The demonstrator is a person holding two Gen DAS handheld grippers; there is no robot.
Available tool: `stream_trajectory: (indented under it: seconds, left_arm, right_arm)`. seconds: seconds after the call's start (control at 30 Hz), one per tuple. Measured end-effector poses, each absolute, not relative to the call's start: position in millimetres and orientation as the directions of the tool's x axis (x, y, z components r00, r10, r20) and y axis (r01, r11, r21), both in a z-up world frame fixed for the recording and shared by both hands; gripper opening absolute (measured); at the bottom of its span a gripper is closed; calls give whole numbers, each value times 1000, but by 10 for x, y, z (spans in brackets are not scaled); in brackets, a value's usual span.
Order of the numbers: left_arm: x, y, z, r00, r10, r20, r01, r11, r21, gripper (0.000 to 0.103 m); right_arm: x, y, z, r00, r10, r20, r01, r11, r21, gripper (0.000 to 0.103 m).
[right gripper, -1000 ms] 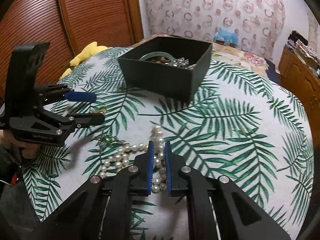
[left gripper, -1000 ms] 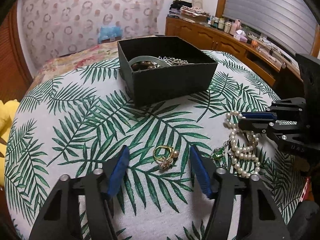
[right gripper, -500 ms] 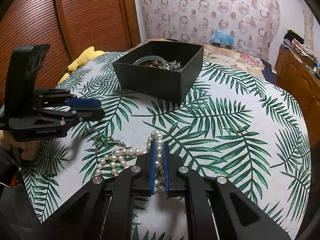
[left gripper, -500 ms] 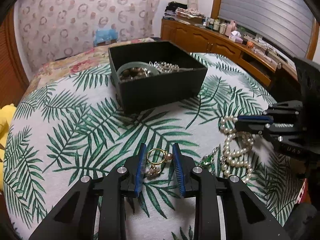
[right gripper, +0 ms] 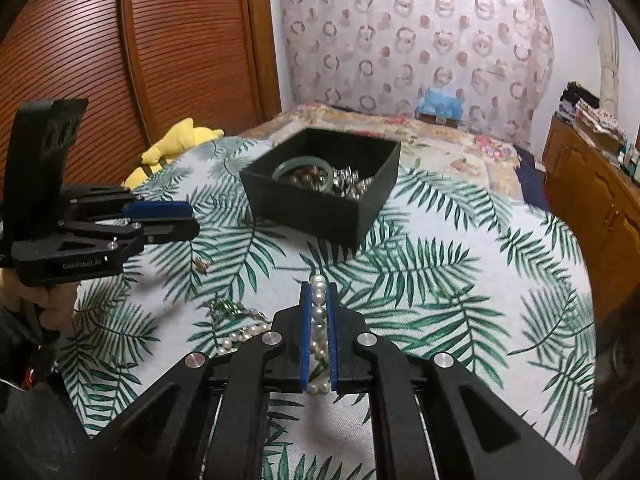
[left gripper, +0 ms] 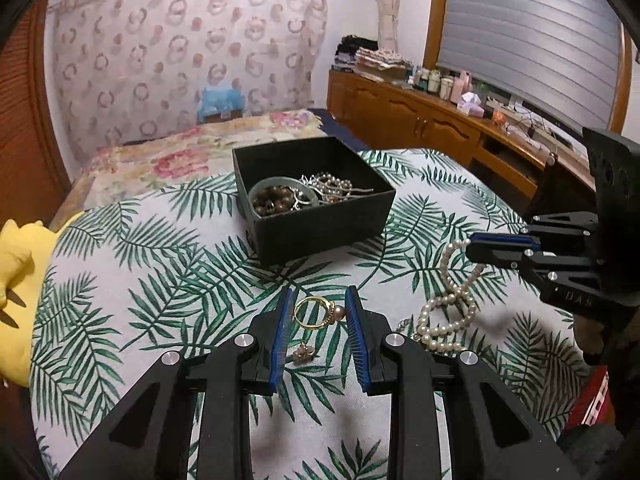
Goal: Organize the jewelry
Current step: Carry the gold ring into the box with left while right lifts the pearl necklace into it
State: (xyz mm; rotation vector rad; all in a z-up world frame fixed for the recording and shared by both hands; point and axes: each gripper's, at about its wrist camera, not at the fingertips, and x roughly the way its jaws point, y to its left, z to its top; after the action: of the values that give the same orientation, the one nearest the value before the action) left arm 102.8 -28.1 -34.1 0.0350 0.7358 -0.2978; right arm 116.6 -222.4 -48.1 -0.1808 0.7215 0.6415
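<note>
My left gripper [left gripper: 318, 304] is shut on a gold ring with a pearl [left gripper: 316, 312] and holds it above the leaf-print cloth; a small pearl earring [left gripper: 303, 353] lies on the cloth below. My right gripper [right gripper: 319, 294] is shut on a pearl necklace [right gripper: 319, 312] and lifts it, its lower loops trailing to the table [left gripper: 444, 320]. The right gripper shows at the right of the left wrist view [left gripper: 480, 246]. A black box [left gripper: 316, 200] holding a jade bangle, brown beads and silver pieces stands beyond both grippers, also in the right wrist view [right gripper: 324, 196].
A green-stone brooch [right gripper: 228, 308] lies left of the necklace. The round table's leaf-print cloth [left gripper: 140, 280] spreads all around. A yellow plush toy [left gripper: 16, 248] lies at the left edge. A bed and a wooden dresser [left gripper: 420, 120] stand behind.
My left gripper closed on the gold ring and lifted it; the earring stayed on the cloth. My right gripper rose with the pearl necklace, pulling it up off the table.
</note>
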Motion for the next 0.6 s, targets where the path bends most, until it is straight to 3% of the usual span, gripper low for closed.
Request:
stream_trajectory:
  seconds: [0.6]
  left_arm:
    - [1151,-166,185,767,-256,-588,268,961,-68,25]
  right_arm:
    - [1279,-2188,554,685,507,-522,-608,793,-28,8]
